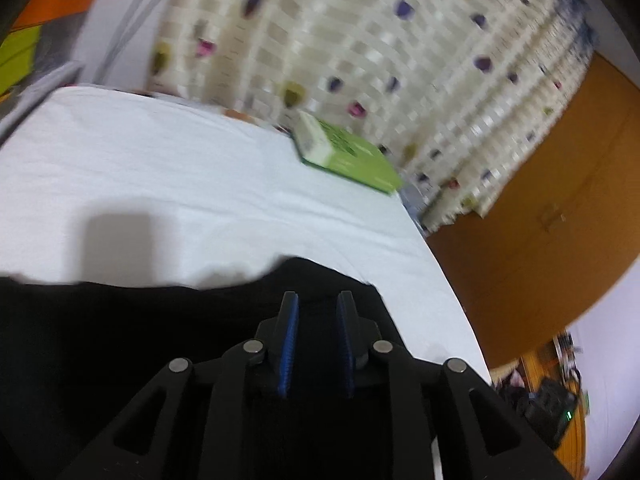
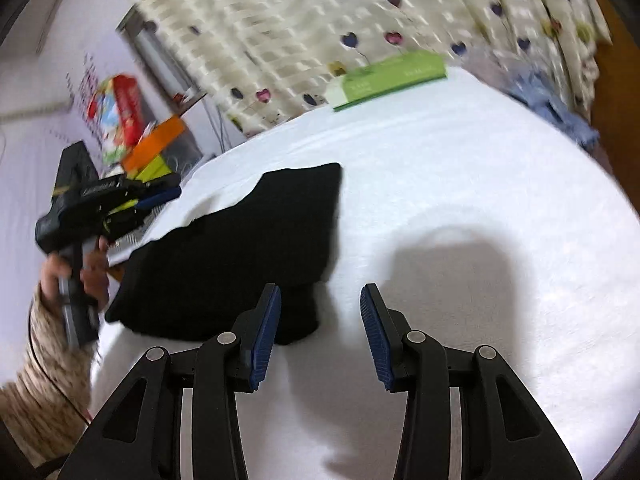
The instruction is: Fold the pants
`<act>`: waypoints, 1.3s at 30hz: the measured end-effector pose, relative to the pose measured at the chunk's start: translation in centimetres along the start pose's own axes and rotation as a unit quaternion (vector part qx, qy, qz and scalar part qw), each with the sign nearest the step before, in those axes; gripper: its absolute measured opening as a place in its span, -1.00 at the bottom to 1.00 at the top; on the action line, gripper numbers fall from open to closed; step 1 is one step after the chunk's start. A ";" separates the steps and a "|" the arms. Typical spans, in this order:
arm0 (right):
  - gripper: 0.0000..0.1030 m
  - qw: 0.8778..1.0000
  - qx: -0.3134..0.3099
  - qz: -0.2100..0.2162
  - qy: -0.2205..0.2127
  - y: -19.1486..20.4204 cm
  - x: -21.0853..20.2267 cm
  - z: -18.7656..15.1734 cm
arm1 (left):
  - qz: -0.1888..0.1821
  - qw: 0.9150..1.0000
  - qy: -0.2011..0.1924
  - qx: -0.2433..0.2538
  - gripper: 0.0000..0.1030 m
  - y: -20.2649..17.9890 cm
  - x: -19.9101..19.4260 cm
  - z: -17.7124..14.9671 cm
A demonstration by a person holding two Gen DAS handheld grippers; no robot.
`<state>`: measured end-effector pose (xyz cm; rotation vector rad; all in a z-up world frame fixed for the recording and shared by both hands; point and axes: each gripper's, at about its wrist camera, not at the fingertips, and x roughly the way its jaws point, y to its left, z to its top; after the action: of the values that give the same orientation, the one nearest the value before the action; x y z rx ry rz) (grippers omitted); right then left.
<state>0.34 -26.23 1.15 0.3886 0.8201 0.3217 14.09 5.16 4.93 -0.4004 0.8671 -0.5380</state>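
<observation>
The black pants (image 2: pixel 240 248) lie flat as a folded bundle on the white bed sheet (image 2: pixel 480 200). My right gripper (image 2: pixel 320 292) is open just above the sheet, its left finger over the bundle's near right corner and nothing between its pads. A hand holds my left gripper (image 2: pixel 170 192) at the bed's left edge, just off the far left side of the pants. In the left wrist view, the left gripper (image 1: pixel 316 298) hovers over the black pants (image 1: pixel 120 340) with its fingers a narrow gap apart. No fabric looks lifted by it.
A green book (image 2: pixel 392 76) lies at the far edge of the bed, against a heart-patterned curtain (image 2: pixel 320 8). Blue cloth (image 2: pixel 560 112) sits at the far right corner. Orange and green boxes (image 2: pixel 156 140) stand beyond the left edge. A wooden door (image 1: pixel 540 220) is beside the bed.
</observation>
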 end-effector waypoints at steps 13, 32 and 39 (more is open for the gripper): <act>-0.77 0.997 0.049 0.046 0.041 -0.1 1.4 -0.6 | -0.015 0.997 0.076 -0.005 -0.51 -0.4 4.8 -3.0; -0.64 1.000 0.024 -0.017 0.011 1.5 0.5 1.6 | -0.002 0.996 0.085 0.010 -0.45 -0.2 3.9 -4.3; -0.51 0.998 -0.014 -0.050 0.046 1.6 3.3 0.2 | 0.024 0.995 0.085 0.049 -0.43 -0.9 3.4 -4.7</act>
<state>2.47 -23.50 -0.12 0.3065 0.9211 0.2600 11.84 1.93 0.58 -0.2450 1.0075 -0.5734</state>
